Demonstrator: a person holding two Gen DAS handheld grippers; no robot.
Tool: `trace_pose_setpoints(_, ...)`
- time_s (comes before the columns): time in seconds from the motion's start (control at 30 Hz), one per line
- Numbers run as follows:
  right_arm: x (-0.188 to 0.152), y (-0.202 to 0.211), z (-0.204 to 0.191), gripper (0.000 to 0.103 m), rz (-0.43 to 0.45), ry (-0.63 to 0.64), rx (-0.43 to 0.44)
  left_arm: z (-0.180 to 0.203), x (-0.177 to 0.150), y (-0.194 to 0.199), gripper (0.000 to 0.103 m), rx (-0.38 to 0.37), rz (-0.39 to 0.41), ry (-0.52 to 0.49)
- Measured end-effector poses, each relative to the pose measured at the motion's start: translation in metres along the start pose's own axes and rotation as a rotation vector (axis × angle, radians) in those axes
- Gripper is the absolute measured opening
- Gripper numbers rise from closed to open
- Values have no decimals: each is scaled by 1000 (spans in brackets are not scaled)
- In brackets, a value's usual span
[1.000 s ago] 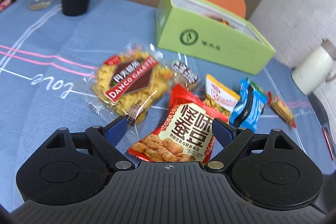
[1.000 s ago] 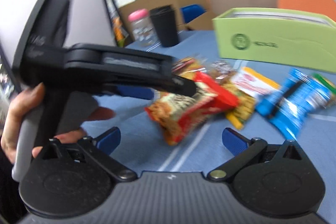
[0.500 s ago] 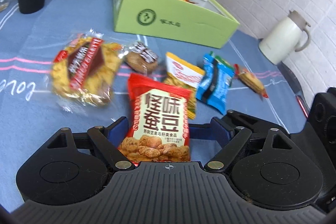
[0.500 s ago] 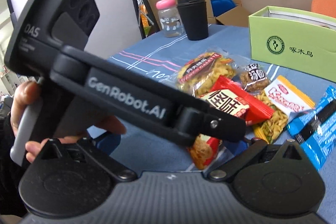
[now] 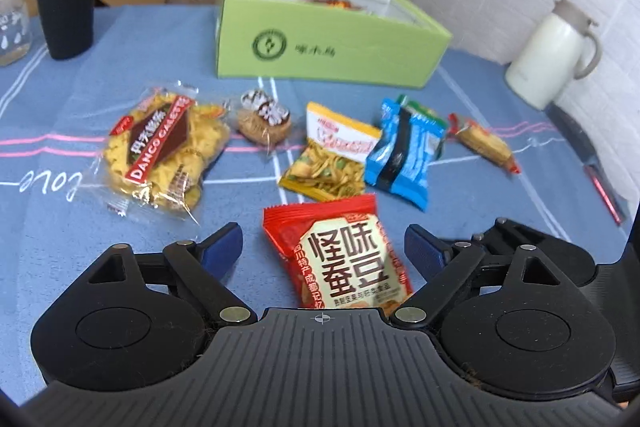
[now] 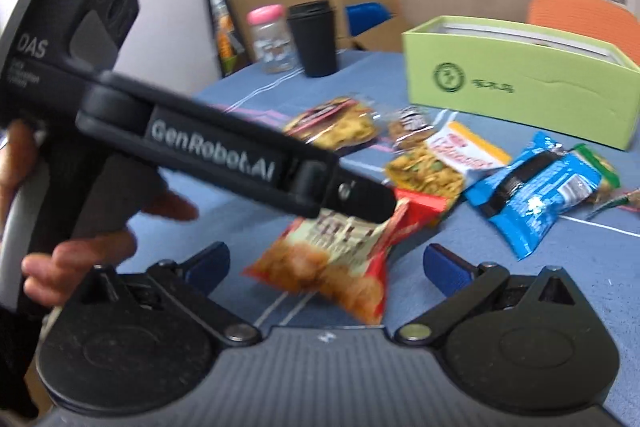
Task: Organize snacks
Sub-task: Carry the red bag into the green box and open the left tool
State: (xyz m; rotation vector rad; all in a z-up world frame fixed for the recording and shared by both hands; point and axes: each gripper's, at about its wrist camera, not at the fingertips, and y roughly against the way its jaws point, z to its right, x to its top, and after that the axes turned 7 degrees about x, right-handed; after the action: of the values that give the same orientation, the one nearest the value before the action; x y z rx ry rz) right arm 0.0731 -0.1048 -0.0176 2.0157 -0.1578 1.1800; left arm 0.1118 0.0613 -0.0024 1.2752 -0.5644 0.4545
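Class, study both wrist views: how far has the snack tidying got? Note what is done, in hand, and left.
Done: little; at least one snack shows inside the green box. In hand: the open left gripper straddles the red packet, jaws just widened, pads not pressing it; the right gripper is open and empty. Left: the Danco bag, yellow packet, blue packet and others lie on the cloth.

Red snack packet (image 6: 332,259) on blue tablecloth (image 6: 224,223), between open right tongs (image 6: 326,263)
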Motion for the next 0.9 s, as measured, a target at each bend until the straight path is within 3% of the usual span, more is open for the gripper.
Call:
trace_pose_setpoints(0.2,0,-24,0,102,-44,-12,-60,1,-4,-11,74,-21,-25,-39)
trace_pose_setpoints(0.4,-1,-30,-6,102,-14,-37,-130,-7,-4,-18,76,-69,-48,-5)
trace_pose_setpoints(0.6,2,-31,-7,102,-34,-34,-135,-14,-4,-20,71,-114,-72,12)
trace_pose_setpoints(0.8,-2,-15,-6,102,16,-53,-118,-13,-8,-17,64,-129,-76,19)
trace_pose_setpoints(0.87,-4,-19,-2,97,-8,-63,-95,-13,-10,-16,52,-154,-81,39)
trace_pose_setpoints(0.9,-5,-18,-4,85,-4,-48,-86,-13,-12,-15,49,-160,-83,55)
